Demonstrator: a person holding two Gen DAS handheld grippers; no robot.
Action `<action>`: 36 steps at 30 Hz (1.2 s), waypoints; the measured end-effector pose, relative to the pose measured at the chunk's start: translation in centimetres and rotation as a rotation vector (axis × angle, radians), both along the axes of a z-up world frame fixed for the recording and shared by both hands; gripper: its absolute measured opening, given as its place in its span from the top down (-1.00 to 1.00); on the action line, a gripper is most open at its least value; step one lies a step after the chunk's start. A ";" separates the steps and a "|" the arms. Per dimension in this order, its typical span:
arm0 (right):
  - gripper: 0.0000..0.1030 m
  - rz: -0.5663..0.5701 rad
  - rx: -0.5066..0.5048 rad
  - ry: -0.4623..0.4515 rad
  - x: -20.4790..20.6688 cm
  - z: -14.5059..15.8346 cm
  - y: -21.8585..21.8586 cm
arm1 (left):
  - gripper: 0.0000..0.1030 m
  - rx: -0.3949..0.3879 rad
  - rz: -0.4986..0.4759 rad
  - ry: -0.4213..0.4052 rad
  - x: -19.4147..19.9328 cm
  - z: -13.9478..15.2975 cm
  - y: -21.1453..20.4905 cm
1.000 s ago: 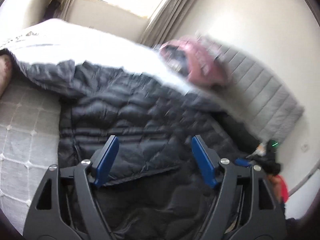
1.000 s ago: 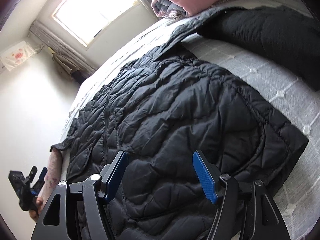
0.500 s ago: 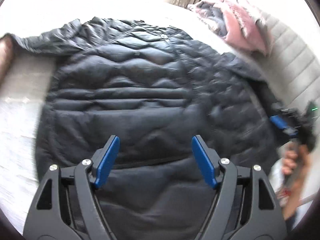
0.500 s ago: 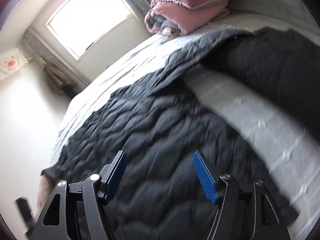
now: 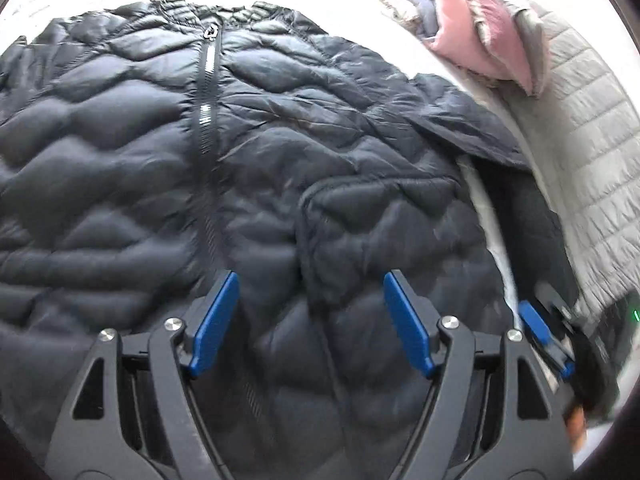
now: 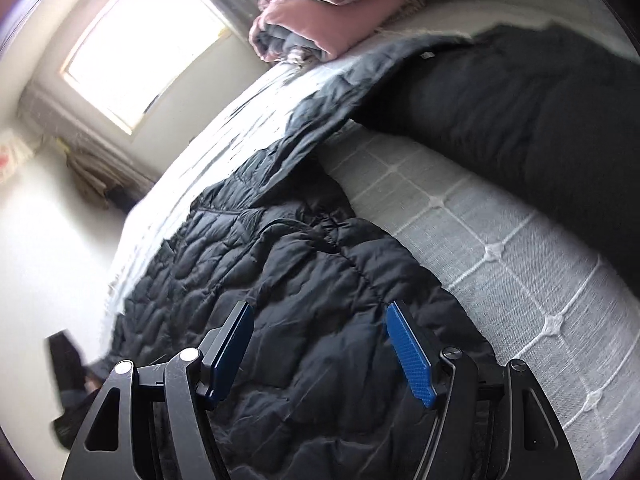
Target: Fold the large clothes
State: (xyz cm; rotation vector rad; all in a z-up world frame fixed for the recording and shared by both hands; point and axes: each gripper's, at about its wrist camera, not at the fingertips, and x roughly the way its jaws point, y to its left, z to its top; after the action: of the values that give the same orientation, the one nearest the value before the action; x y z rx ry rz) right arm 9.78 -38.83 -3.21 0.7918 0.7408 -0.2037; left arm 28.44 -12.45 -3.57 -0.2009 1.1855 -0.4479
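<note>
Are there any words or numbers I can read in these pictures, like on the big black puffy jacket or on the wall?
No text can be read anywhere.
Puffy jacket: the zipper carries pale marks, too blurred to tell if they are letters.
Small pale tag on the dark cloth by the pink bedding: too small to read.
Wall picture left of the window: red blur only.

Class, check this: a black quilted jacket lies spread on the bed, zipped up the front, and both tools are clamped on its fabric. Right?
Not quite. The jacket lies zipped on the bed, but left tool and right tool hang open above it, as both wrist views show.
</note>
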 end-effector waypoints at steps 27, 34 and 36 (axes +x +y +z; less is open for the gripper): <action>-0.20 0.135 -0.056 -0.079 6.0 2.2 -1.6 | 0.95 -0.165 -0.240 -0.205 -6.6 1.5 -2.4; -0.18 0.228 -0.201 0.061 6.7 2.0 1.9 | 0.88 -0.124 -0.245 -0.132 -8.2 0.0 -0.4; 0.36 0.250 -0.284 0.120 6.9 1.5 3.2 | 0.81 -0.146 -0.226 -0.122 -8.5 0.8 0.5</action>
State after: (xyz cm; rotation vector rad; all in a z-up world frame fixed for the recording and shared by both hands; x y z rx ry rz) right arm 16.70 -35.65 -1.75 0.4152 0.8946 -0.1274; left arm 19.92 -11.96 -2.80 -0.1635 1.0602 -0.7360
